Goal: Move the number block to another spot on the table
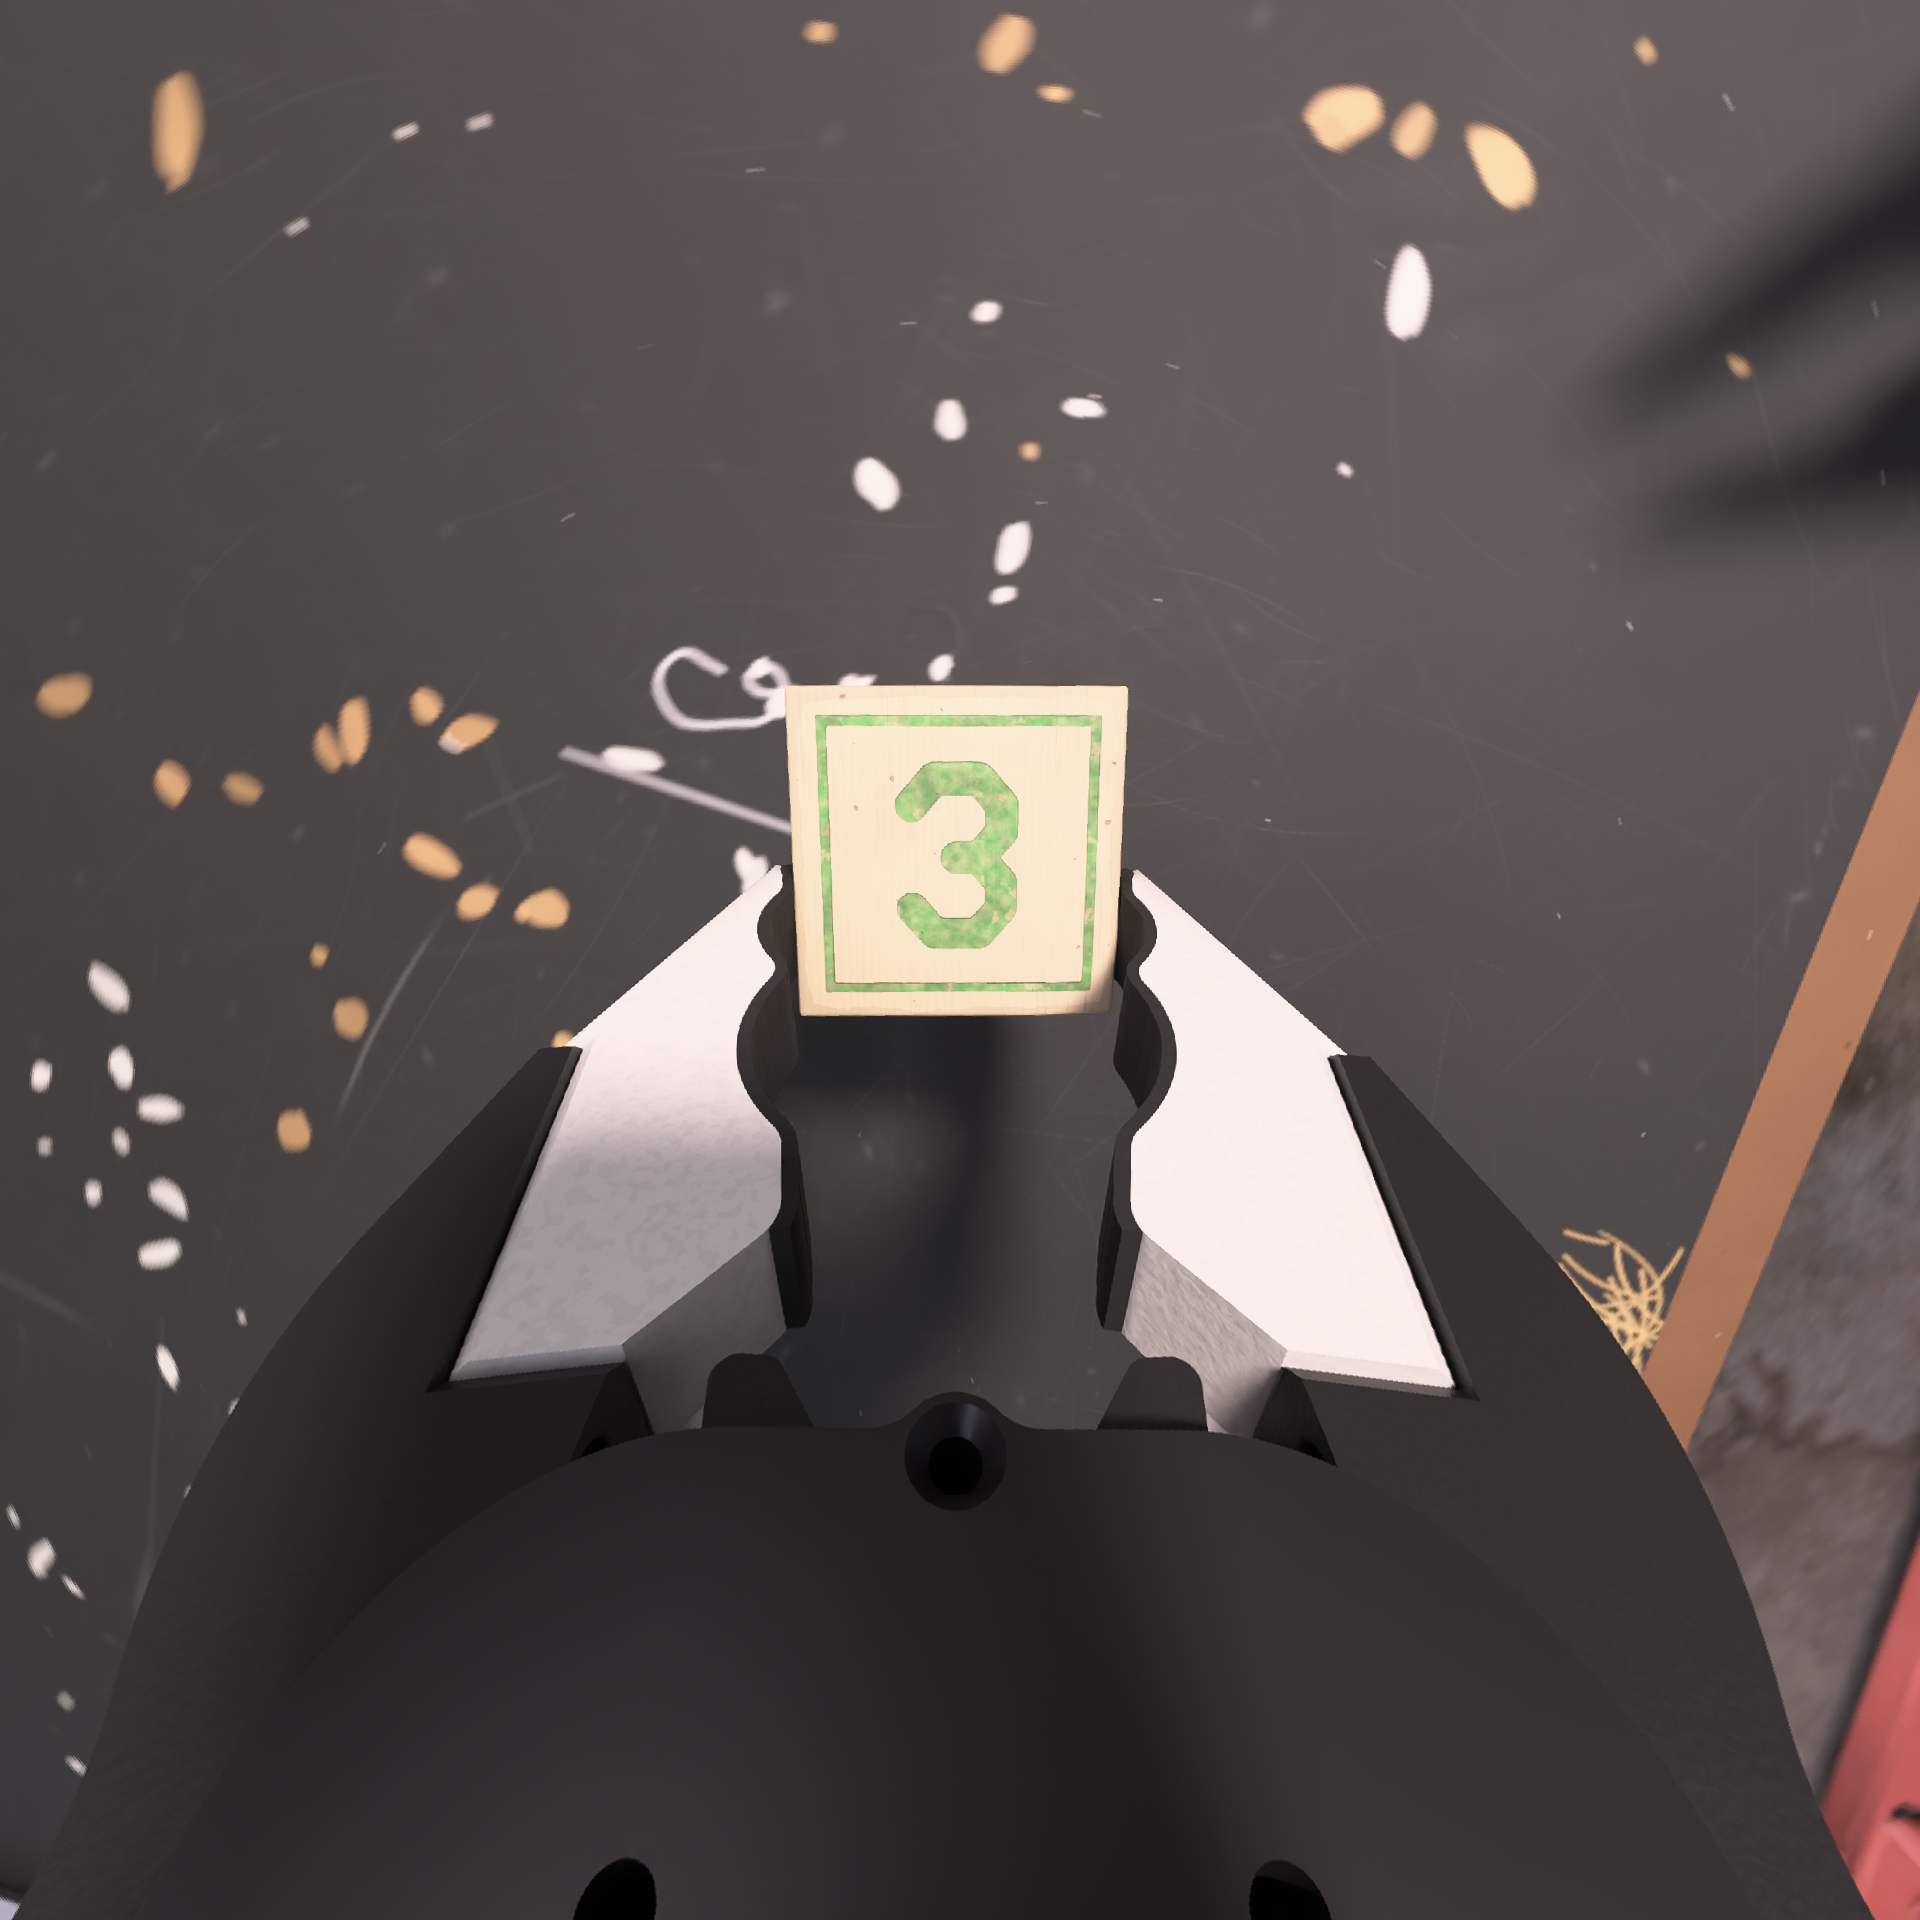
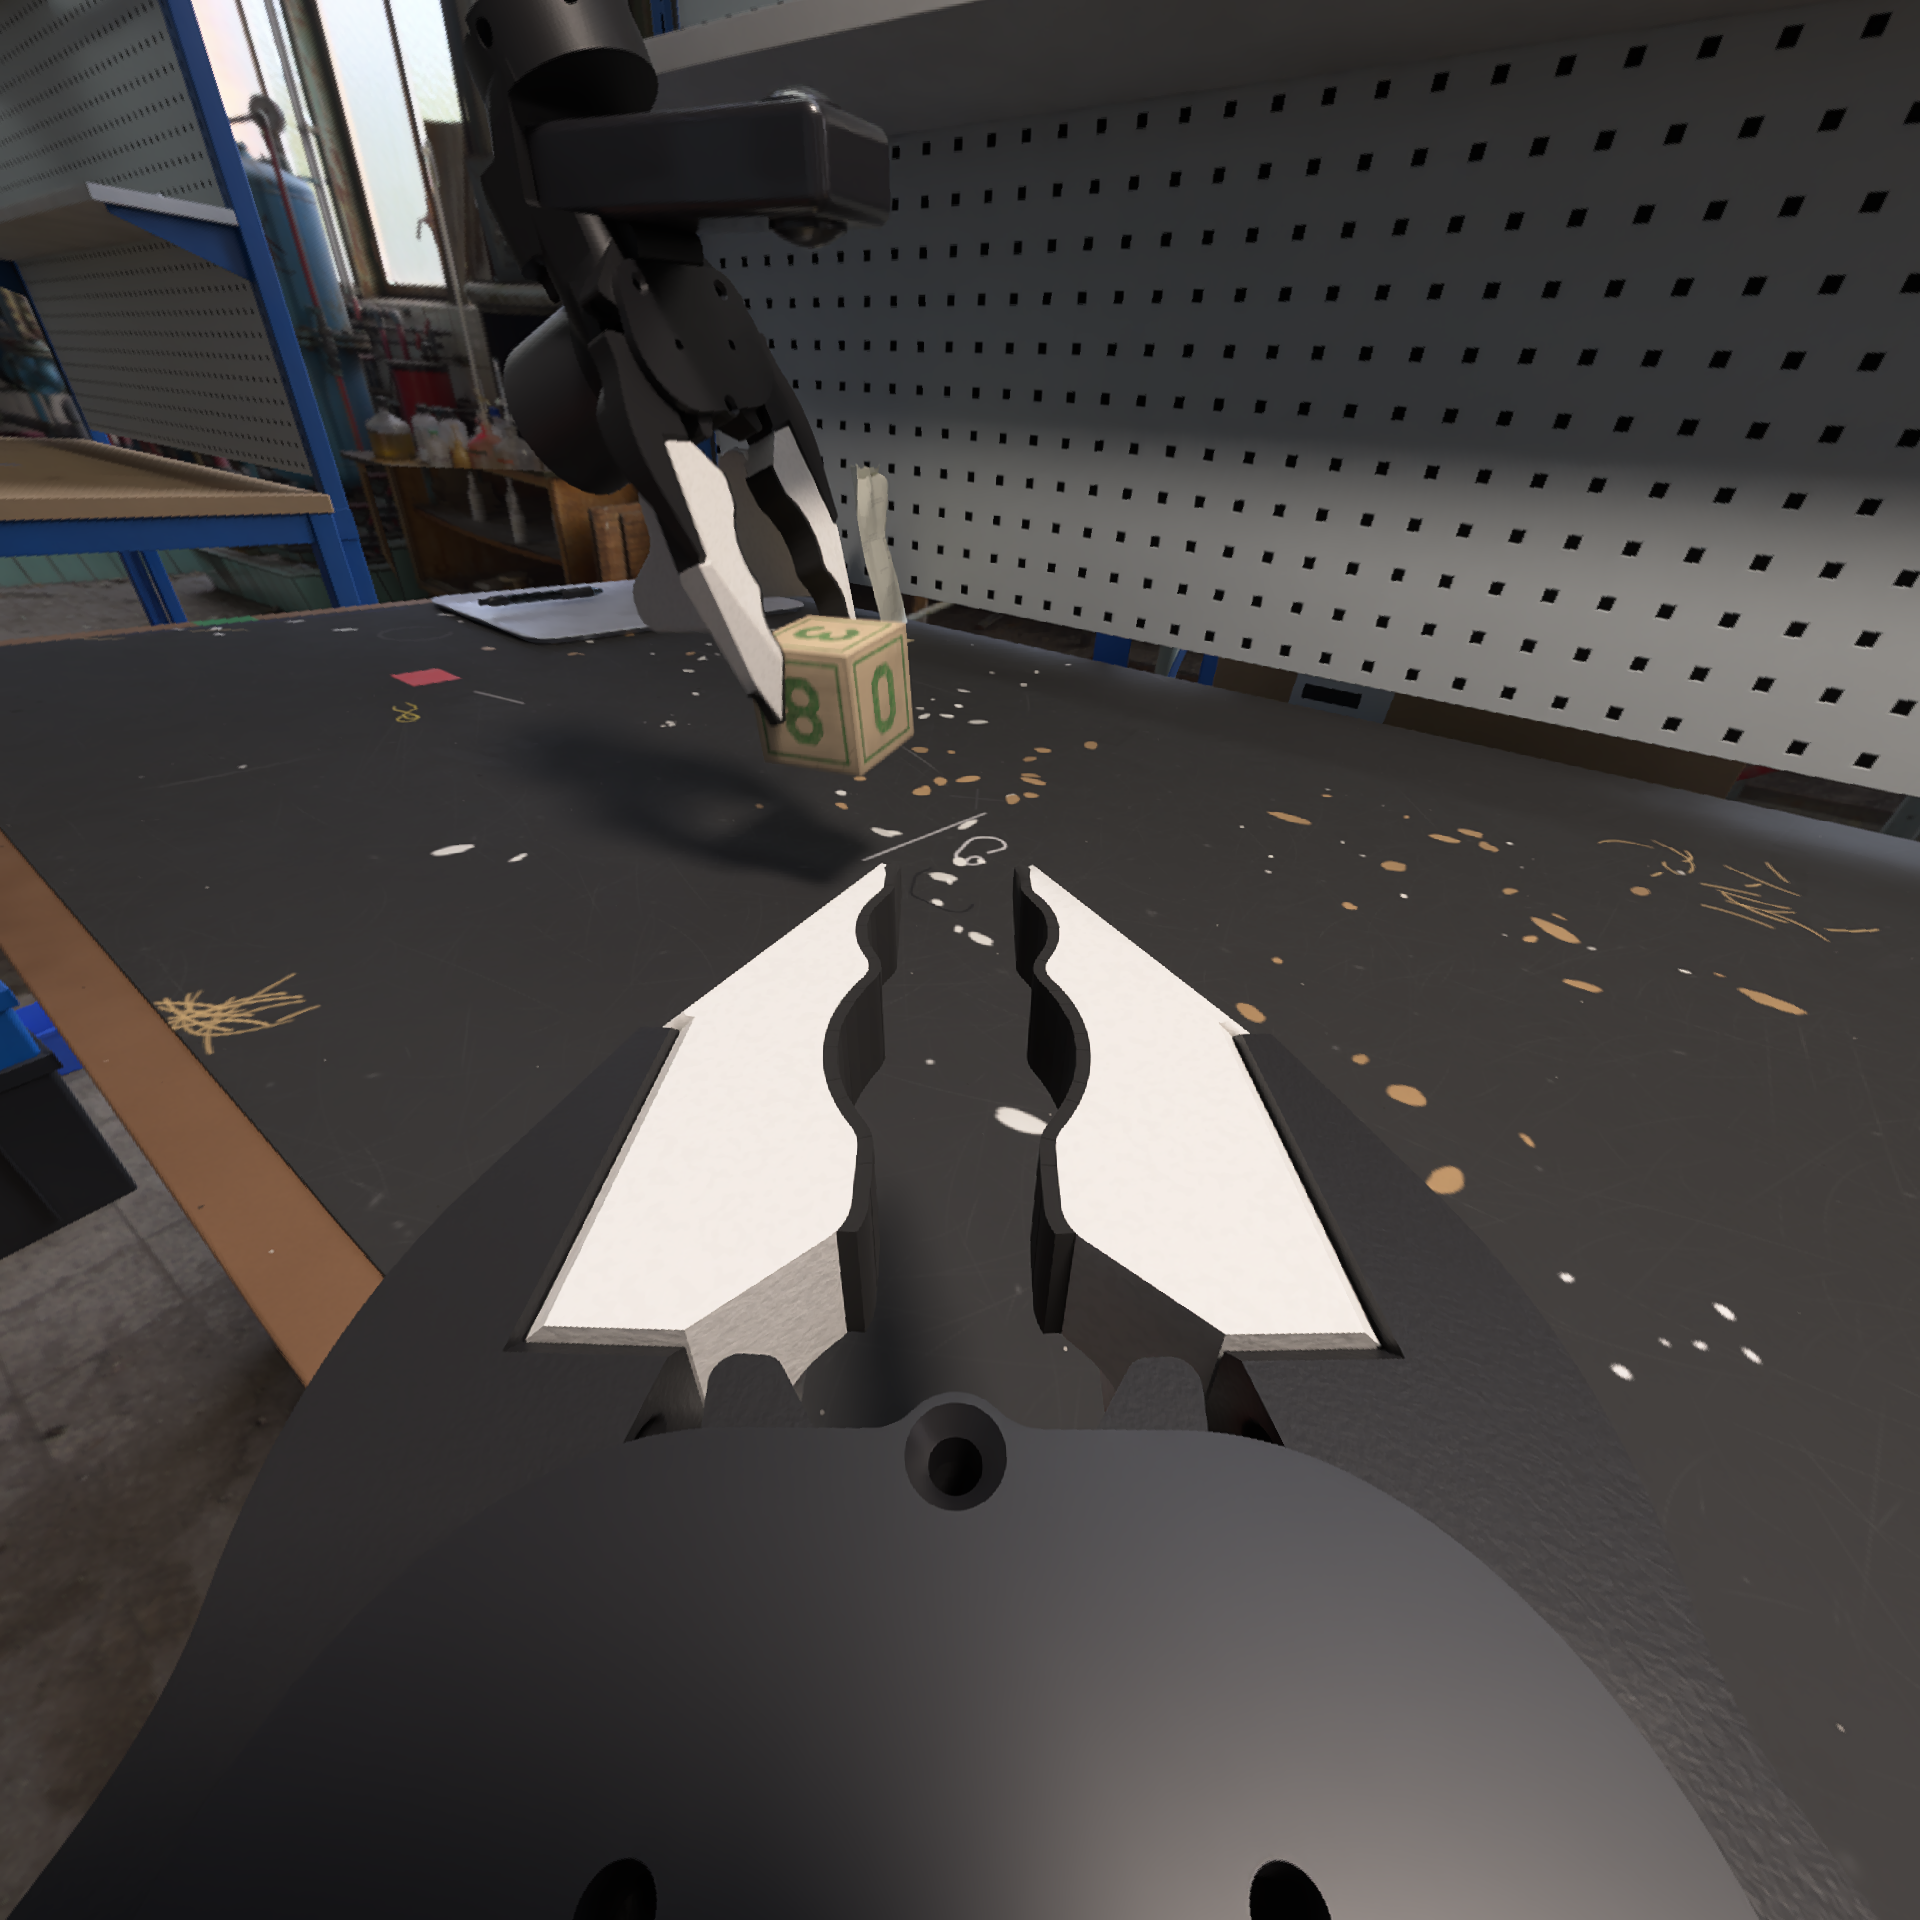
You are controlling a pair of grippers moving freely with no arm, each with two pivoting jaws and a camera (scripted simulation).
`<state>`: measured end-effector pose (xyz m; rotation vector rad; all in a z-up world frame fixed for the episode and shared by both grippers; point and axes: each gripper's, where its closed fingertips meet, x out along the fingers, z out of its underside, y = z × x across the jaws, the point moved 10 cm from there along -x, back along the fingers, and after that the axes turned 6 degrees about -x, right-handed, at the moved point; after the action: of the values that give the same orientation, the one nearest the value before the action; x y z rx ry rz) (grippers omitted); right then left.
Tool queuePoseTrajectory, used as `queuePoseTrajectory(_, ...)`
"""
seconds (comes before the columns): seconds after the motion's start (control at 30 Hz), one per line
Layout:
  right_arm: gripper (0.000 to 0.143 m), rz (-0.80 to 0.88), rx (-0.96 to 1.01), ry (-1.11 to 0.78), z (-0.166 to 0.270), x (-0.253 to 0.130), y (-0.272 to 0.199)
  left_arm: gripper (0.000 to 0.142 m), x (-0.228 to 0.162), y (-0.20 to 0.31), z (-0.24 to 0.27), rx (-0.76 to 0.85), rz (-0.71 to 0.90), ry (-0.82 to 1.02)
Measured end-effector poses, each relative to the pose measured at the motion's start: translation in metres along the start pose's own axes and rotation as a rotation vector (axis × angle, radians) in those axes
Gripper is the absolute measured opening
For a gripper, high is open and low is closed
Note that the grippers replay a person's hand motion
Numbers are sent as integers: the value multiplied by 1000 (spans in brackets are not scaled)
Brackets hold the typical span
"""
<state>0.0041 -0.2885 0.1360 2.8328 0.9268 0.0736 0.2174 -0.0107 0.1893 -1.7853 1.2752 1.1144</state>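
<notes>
The number block (image 1: 956,852) is a pale wooden cube with green numerals in green frames. My left gripper (image 1: 956,883) is shut on it, one fingertip on each side. In the right wrist view the block (image 2: 847,696) hangs tilted a little above the dark table (image 2: 1351,1039), held by the left gripper (image 2: 816,665), with its shadow on the table below. My right gripper (image 2: 954,878) is low over the table, nearer than the block, pointing toward it. Its jaws stand a narrow gap apart with nothing between them.
The dark tabletop is flecked with white and tan paint spots. Its wooden edge (image 2: 208,1174) runs along the left, with floor below. A white pegboard wall (image 2: 1455,416) stands behind. A flat grey tray (image 2: 551,608) lies at the back, and a red square mark (image 2: 424,677) is near it.
</notes>
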Motion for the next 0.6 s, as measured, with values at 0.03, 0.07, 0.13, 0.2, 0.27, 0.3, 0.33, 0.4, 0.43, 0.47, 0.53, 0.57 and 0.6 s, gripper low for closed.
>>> queuePoseTrajectory(0.03,21,1,-2,-4,1,0,0,61,7,7,-2,46,10,-13)
queuePoseTrajectory(0.07,21,1,-5,-7,2,0,0,61,14,13,-4,87,13,-34)
queuePoseTrajectory(0.13,21,4,-12,-15,4,0,0,61,30,21,-5,149,9,-79)
queuePoseTrajectory(0.2,21,3,-16,-26,6,1,0,61,46,26,-3,182,14,-117)
queuePoseTrajectory(0.27,21,-3,-15,-30,8,1,0,61,58,27,0,184,41,-141)
queuePoseTrajectory(0.3,21,-6,-17,-33,9,1,0,61,62,27,1,185,48,-145)
queuePoseTrajectory(0.33,21,-7,-20,-36,9,2,0,61,65,27,2,186,55,-150)
queuePoseTrajectory(0.4,21,-9,-22,-39,10,2,0,61,68,27,3,184,75,-161)
queuePoseTrajectory(0.43,21,-11,-21,-39,11,2,0,61,70,27,3,173,82,-169)
queuePoseTrajectory(0.47,21,-13,-20,-41,11,2,0,61,70,27,2,150,86,-182)
queuePoseTrajectory(0.53,21,-15,-17,-46,12,3,-1,60,68,28,0,109,87,-180)
queuePoseTrajectory(0.57,21,-18,-14,-48,12,3,-1,64,60,29,-1,97,85,-155)
queuePoseTrajectory(0.6,21,-21,-12,-47,12,3,-2,68,49,28,-1,80,81,-123)
